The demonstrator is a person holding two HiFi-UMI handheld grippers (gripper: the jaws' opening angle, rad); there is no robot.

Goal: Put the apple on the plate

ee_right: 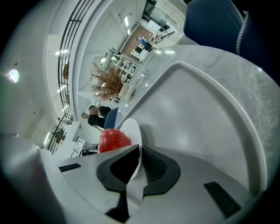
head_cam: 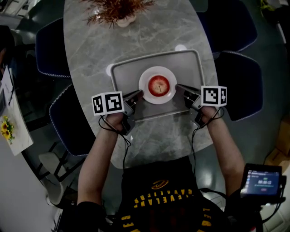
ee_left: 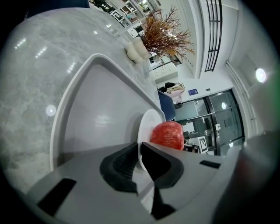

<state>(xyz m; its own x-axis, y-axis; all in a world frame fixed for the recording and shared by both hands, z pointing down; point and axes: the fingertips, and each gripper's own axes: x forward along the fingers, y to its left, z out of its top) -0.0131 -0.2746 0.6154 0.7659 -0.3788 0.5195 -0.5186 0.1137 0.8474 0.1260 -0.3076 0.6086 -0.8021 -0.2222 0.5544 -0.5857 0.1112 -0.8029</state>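
- You're working over a grey marbled oval table in a bright hall with glass doors. Dark blue chairs stand around it.
- Your left gripper has its black pads pressed onto the near-left rim of the round white plate. The left gripper view shows that rim running between the jaws.
- Your right gripper pinches the opposite rim of the plate in the same way, with the thin edge caught between its pads.
- The red apple sits in the middle of the plate, between your two grips, and neither gripper touches it.
- The plate rests at the centre of a grey rectangular tray. Beyond the plate, at the far end of the table, stands a pale vase of dried reddish twigs.
- Progress: the apple is already on the plate, so the named job looks done. What's left seems to be whatever you mean to do with the plate you're holding.
- Writing: the marker cubes carry only black-and-white square patterns. The yellow lettering on your dark shirt is too skewed to read surely. The digits on the small screen, nearer you and to the right of the plate, are too small to make out.
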